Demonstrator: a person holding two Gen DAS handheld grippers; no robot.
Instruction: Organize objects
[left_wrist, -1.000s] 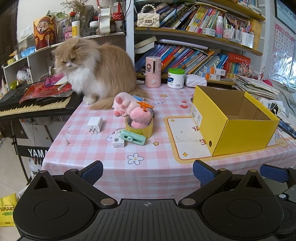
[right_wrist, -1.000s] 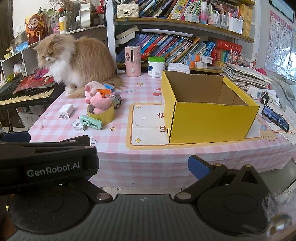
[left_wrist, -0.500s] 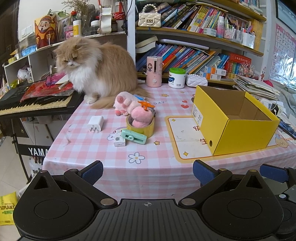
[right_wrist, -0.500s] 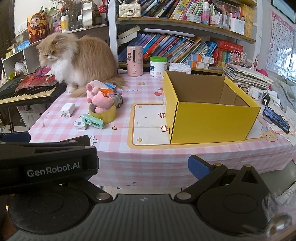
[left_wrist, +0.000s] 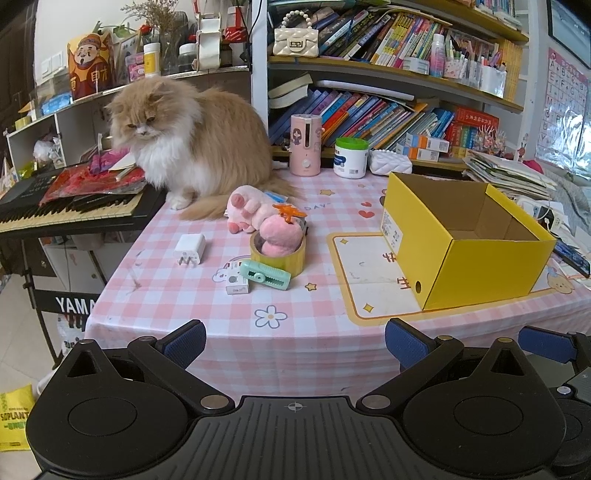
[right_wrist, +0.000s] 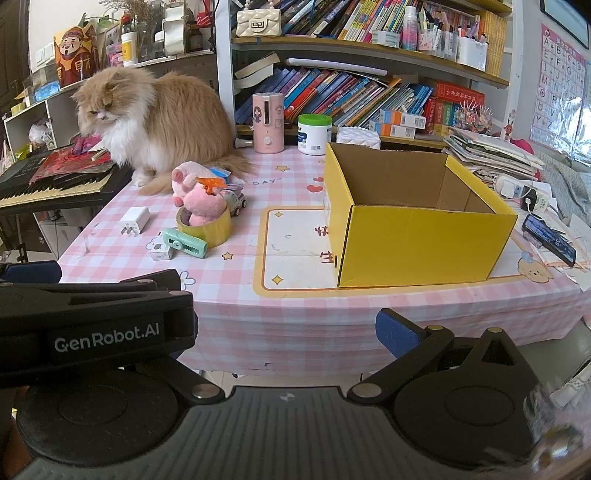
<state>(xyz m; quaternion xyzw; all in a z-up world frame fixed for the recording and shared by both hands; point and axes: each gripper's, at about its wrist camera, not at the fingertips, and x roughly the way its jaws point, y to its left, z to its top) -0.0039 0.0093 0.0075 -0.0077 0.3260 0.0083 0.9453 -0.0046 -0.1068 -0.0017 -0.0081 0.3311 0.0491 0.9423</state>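
An open yellow cardboard box (left_wrist: 480, 273) (right_wrist: 417, 243) stands empty on the pink checked tablecloth, right of centre. To its left lies a small pile: a pink plush (left_wrist: 280, 232) sitting in a yellow tape roll (left_wrist: 277, 260), a mint green clip (left_wrist: 266, 277), a small white box (left_wrist: 236, 285) and a white charger (left_wrist: 191, 249). A toy car (right_wrist: 234, 201) sits behind the tape roll. My left gripper (left_wrist: 293, 341) is open and empty, short of the table's front edge. My right gripper (right_wrist: 291, 330) is open too, its left finger hidden behind the left gripper's body (right_wrist: 92, 317).
A fluffy orange and white cat (left_wrist: 184, 140) sits at the table's back left corner, next to a keyboard (left_wrist: 66, 210). A pink dispenser (left_wrist: 305, 144) and a white jar (left_wrist: 351, 157) stand at the back. Bookshelves rise behind; papers and a phone (right_wrist: 550, 238) lie at the right.
Both views have shifted only slightly. The objects on the table and the cat stay where they were. Both grippers remain open.
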